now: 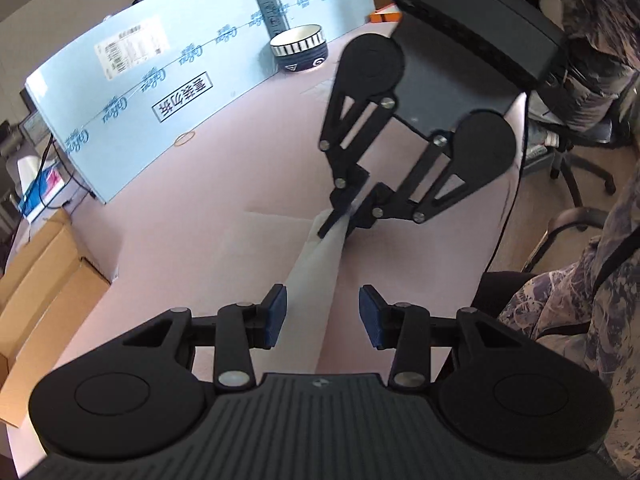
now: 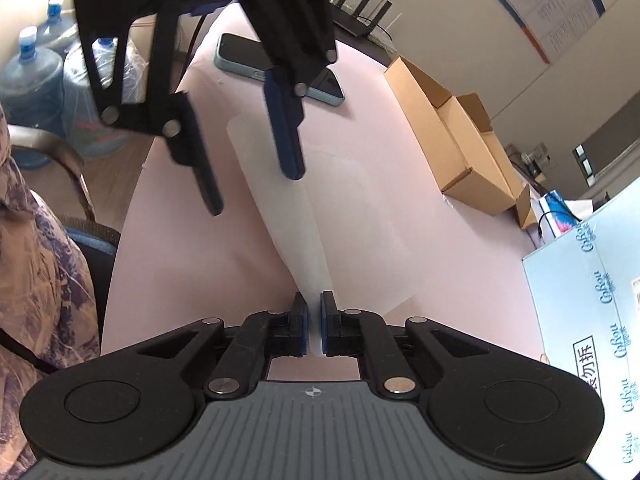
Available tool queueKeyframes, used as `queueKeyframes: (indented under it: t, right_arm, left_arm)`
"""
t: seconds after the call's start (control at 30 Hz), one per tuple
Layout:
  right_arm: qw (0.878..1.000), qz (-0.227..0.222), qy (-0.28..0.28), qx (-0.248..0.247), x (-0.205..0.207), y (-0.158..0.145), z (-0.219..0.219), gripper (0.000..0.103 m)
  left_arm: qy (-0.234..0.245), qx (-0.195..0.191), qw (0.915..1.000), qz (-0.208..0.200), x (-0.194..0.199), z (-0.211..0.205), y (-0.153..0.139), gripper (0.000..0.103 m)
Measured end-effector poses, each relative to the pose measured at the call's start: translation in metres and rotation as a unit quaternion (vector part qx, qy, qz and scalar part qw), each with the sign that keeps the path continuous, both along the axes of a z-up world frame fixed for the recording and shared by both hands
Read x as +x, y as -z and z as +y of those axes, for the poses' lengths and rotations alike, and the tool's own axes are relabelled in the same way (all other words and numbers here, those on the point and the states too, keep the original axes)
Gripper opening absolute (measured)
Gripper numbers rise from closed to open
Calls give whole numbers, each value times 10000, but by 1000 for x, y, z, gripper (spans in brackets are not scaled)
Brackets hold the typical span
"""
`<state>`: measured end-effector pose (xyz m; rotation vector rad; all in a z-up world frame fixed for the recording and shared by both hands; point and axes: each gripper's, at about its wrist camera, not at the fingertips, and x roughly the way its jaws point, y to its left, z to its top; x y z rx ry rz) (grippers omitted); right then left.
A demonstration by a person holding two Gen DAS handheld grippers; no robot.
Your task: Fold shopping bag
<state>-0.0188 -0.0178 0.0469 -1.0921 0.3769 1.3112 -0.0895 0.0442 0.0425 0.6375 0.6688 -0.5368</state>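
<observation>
The shopping bag (image 1: pixel 320 264) is a thin translucent white strip, folded long and narrow, held up over the pink table (image 1: pixel 180 216). My right gripper (image 2: pixel 314 322) is shut on one end of the bag (image 2: pixel 296 216); it also shows in the left wrist view (image 1: pixel 343 220), pinching that end. My left gripper (image 1: pixel 322 316) is open, its blue pads either side of the strip, not touching it. In the right wrist view the left gripper (image 2: pixel 256 184) hangs open over the far end of the bag.
A striped bowl (image 1: pixel 300 48) and a pale blue carton (image 1: pixel 132 92) stand at the table's back. A phone (image 2: pixel 276 68) lies at the far end. Open cardboard boxes (image 2: pixel 460 132) sit beside the table. Chairs (image 1: pixel 576 152) and water bottles (image 2: pixel 36 92) stand beyond the edge.
</observation>
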Motion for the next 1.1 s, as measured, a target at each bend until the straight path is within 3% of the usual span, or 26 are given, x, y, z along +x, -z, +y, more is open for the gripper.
queueKeyframes:
  t: [0.1,0.2,0.27,0.3,0.33,0.37,0.43,0.57,0.67,0.77,0.8,0.83,0.9,1.1]
  right_arm:
    - [9999,153,43,-2,-3,-6,-5,6]
    - [9994,318,117,-34,-7,-9,-14,6]
    - [9985,509,204,-45,-7,-12,-21,6]
    - [9976,647,264,-15,-5,-14,-24,6]
    - [9960,828,345,35,-2,-17,-27,6]
    - [9943,983,400,81,-1,-20,-28,6]
    - [9875,1450,556,258,6,-26,-34,6]
    - [9754,2012,770,464,22,-27,-32,6]
    - [9521,2756,1117,717,40,-22,-38,6]
    - [9289,3296,1412,922,58,-13,-42,6]
    - [9219,3426,1506,999,61,-10,-45,6]
    - [9146,3554,1598,1076,65,-7,-47,6]
    - [9014,3762,1775,1201,72,-5,-51,6]
    - [8909,3836,2050,1307,84,-1,-52,9]
  left_arm:
    - [174,619,9977,-233,-1,-11,14,42]
    - [247,930,9943,-462,2,-19,21,42]
    - [287,979,9940,-401,4,-21,19,41]
    - [281,888,9954,-218,8,-19,16,35]
    - [273,789,9965,-31,11,-16,13,19]
    - [237,605,9977,215,16,-13,10,11]
    - [158,184,9973,694,27,-2,5,5]
    - [55,-237,9913,1295,45,14,-3,4]
    - [11,-658,9767,2044,65,30,-6,6]
    - [-187,-859,9684,2333,80,42,-3,11]
    - [-209,-965,9640,2469,87,49,-2,15]
    - [-278,-1023,9613,2542,93,53,-1,25]
    - [-350,-1188,9540,2729,104,63,1,27]
    - [-602,-1564,9410,2940,123,84,4,30]
